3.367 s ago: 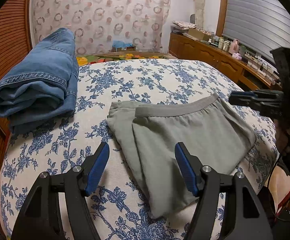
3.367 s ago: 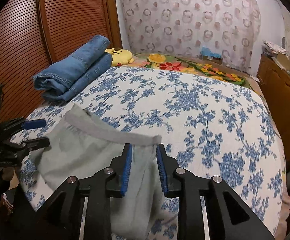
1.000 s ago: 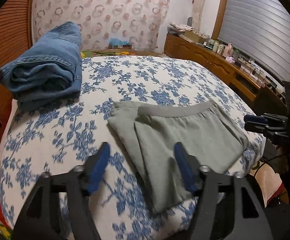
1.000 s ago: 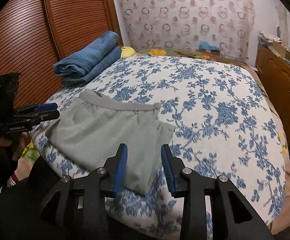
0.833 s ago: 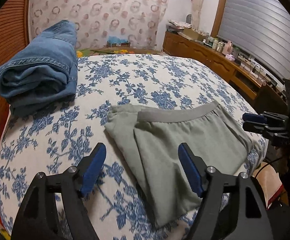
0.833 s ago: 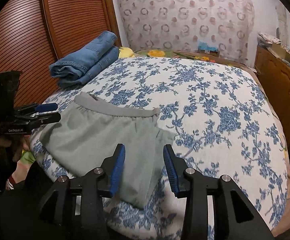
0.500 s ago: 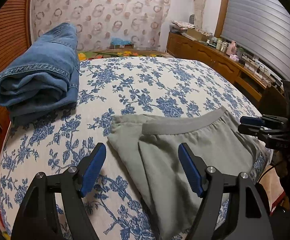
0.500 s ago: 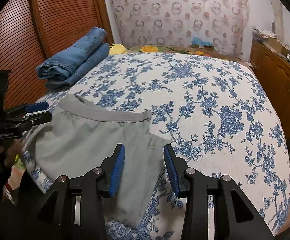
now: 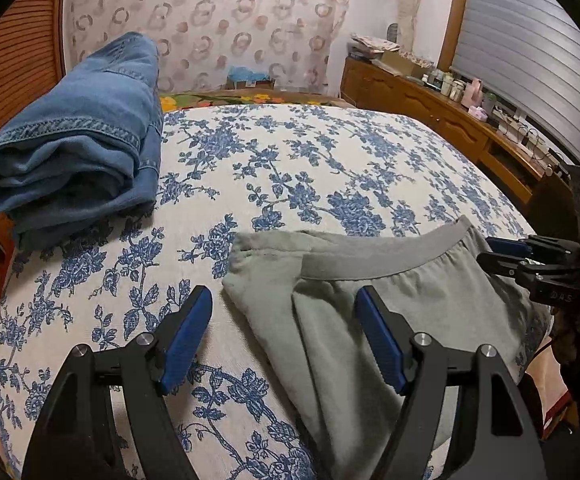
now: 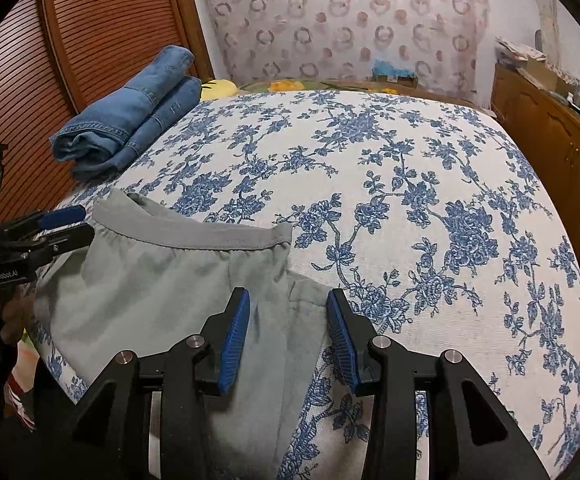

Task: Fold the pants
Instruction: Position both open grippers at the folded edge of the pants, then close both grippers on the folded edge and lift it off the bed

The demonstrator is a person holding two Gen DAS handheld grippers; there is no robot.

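Left wrist view is showing the left hand-held gripper [image 9: 284,334] hovering wide open and gripping nothing, straddling the folded edge of the grey-green elastic-waist cotton pants [image 9: 406,304], which are lying folded near the front edge of the blue-flowered white bedspread [image 9: 290,168]. Their long axis is running away from the waistband toward the bed's front edge. The right hand-held gripper [image 10: 288,334], partly open and empty, is hanging over the same edge. The pants' lower end is cut off behind both tools.
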